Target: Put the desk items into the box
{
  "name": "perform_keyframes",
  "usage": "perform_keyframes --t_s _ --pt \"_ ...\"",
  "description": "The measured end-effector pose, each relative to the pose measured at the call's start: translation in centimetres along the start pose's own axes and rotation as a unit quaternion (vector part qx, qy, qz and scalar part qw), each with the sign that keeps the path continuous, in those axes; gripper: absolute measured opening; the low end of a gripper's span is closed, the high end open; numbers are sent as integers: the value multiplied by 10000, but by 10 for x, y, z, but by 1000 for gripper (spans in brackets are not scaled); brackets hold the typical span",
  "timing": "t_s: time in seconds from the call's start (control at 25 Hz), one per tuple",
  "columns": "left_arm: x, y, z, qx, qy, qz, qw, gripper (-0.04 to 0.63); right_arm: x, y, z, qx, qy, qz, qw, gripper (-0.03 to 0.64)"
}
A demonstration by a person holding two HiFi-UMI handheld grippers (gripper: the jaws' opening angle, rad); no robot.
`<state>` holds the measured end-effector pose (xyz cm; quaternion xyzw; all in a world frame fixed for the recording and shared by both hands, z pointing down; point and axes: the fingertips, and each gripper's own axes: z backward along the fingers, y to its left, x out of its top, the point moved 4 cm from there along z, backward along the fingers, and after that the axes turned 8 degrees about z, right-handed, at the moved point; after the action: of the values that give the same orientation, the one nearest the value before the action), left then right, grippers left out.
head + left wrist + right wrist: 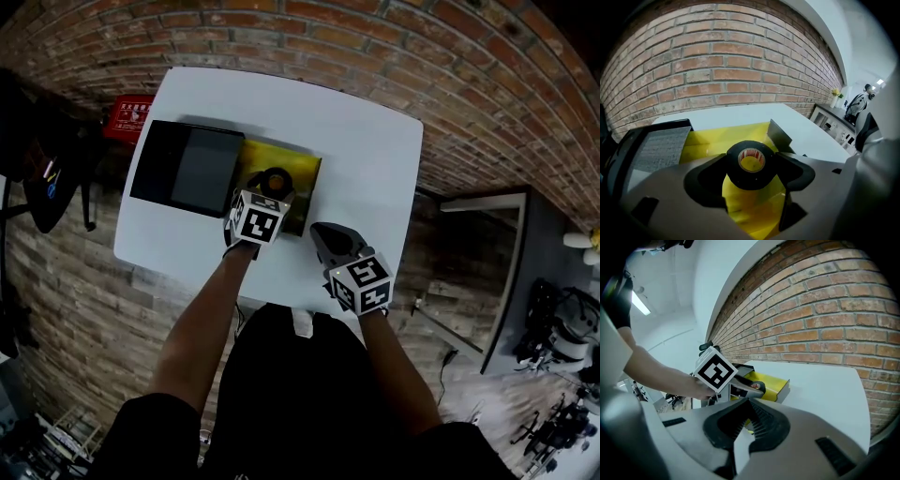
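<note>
**Over the open box, a roll of tape in the left tool**

On a white counter [361,141] against a brick wall, the left tool [751,161] clamps a black roll of tape [751,178]. Its two pads press on the roll's rim from either side. The core faces back along the tool, so the roll's axis runs with the jaws, pointing away from the person and tilted down. The roll hangs above the yellow inside of the box [717,138], near its front end; whether it touches the lining cannot be told. From the head view the box opens upward, its long side running across the counter, and a black lid [187,169] with a grey lining lies flat against its left side. The right tool [319,232] is closed on nothing, its jaws together. It sits over the counter's near edge, just right of the box and apart from it.
</note>
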<state>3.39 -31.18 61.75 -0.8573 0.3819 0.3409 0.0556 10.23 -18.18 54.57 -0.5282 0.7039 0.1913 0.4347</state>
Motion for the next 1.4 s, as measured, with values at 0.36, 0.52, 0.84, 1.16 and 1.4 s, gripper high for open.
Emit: perform_keyframes --t_s 0.36,0.52,0.84,1.16,1.4 --pt "-3 3 -20 81 324 -71 9994 337 -12 -3 7 -113 84 -197 9997 20" --pt "-5 5 -25 98 396 -75 9991 339 -11 -4 7 -120 79 -204 9997 21" --pt "-7 4 -26 68 636 -182 9978 339 -10 -3 6 -116 85 -181 9997 21" --pt "-7 1 -24 56 419 -449 9981 345 -10 -5 7 -107 50 -174 9998 20" --pt "-7 -2 -11 16 220 -469 9987 345 -6 -5 12 -29 -3 -74 10000 21"
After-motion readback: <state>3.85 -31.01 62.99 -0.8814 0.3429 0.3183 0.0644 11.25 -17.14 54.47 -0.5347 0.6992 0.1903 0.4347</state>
